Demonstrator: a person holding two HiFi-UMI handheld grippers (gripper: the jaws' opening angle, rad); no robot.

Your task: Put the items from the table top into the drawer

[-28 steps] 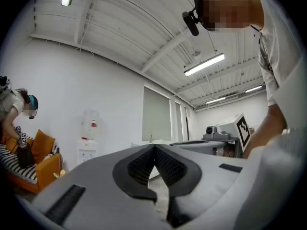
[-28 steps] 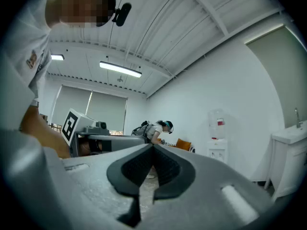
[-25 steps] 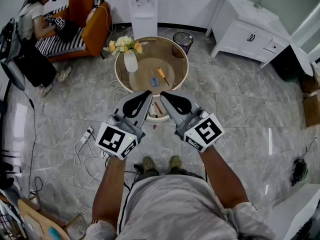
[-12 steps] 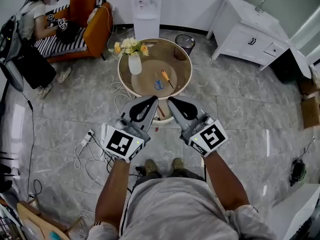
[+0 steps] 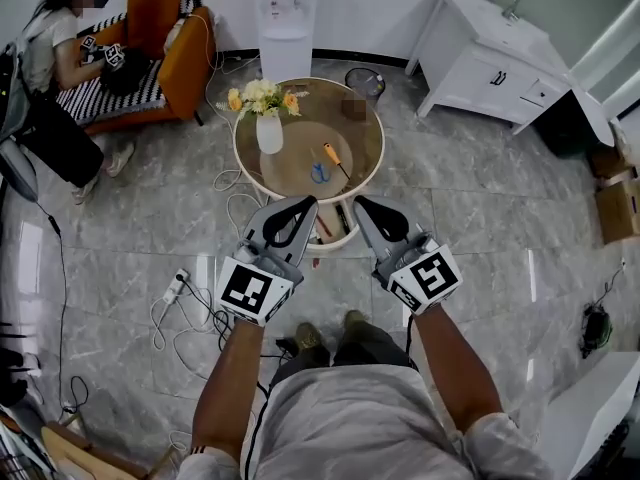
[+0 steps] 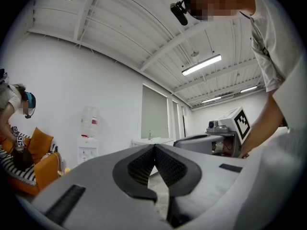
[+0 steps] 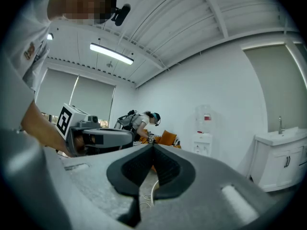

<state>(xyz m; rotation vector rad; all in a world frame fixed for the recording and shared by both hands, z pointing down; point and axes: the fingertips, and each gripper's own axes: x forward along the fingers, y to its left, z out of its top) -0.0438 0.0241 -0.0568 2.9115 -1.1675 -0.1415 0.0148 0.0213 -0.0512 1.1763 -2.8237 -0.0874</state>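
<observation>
We hold both claws clenched and empty at lower centre, the left claw point(image 5: 303, 206) below the scissors point(image 5: 317, 172), the right claw point(image 5: 364, 205) nearer the screwdriver point(image 5: 333, 158), which slants upper-left to lower-right on the table point(image 5: 362, 118) above the open drawer point(image 5: 322, 246).

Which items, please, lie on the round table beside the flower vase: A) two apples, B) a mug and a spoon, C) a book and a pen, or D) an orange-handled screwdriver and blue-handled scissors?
D: in the head view an orange-handled screwdriver and blue-handled scissors lie to the right of the vase on the round table.
</observation>
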